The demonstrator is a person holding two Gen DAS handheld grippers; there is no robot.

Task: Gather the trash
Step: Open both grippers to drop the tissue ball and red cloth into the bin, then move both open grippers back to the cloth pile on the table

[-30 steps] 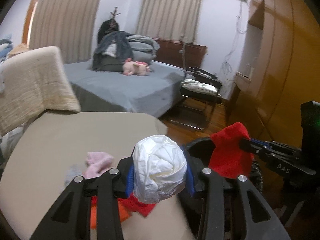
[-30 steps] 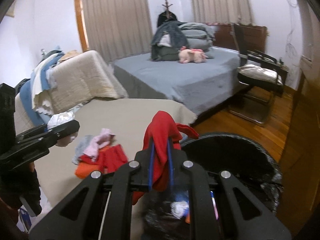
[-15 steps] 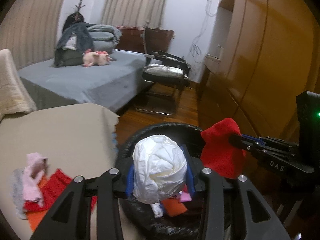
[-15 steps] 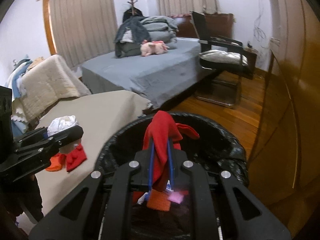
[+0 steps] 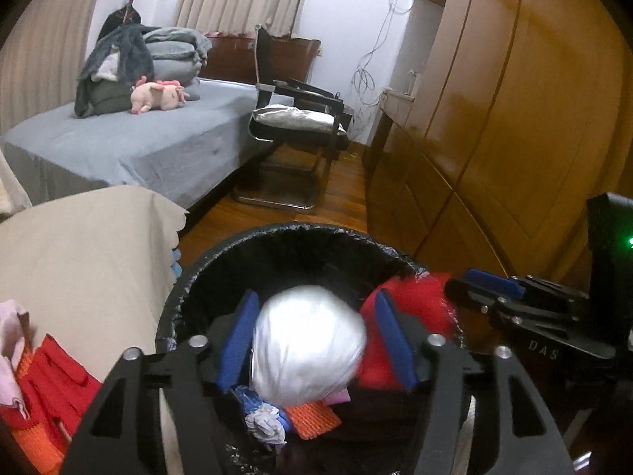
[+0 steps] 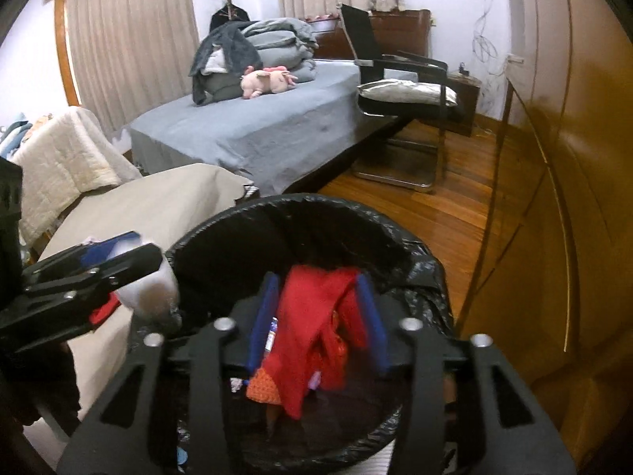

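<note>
My left gripper (image 5: 316,340) is open over the black-lined trash bin (image 5: 285,237); a crumpled white paper ball (image 5: 308,352) sits blurred between its blue pads, not gripped. My right gripper (image 6: 320,316) is open too, and a red cloth (image 6: 312,324) hangs loose between its pads over the bin (image 6: 300,206). The right gripper shows in the left wrist view (image 5: 486,289) with the red cloth (image 5: 415,316) beside it. The left gripper shows in the right wrist view (image 6: 114,257). Orange and pink scraps (image 5: 312,415) lie inside the bin.
A beige-covered table (image 5: 79,257) stands left of the bin with red, orange and pink cloths (image 5: 43,388) on it. A grey bed (image 5: 138,146), a black chair (image 5: 300,118) and a wooden wardrobe (image 5: 514,138) surround the wood floor.
Both grippers moved from over the table to above the bin and their jaws have opened. The paper ball and the red cloth are released and dropping.
</note>
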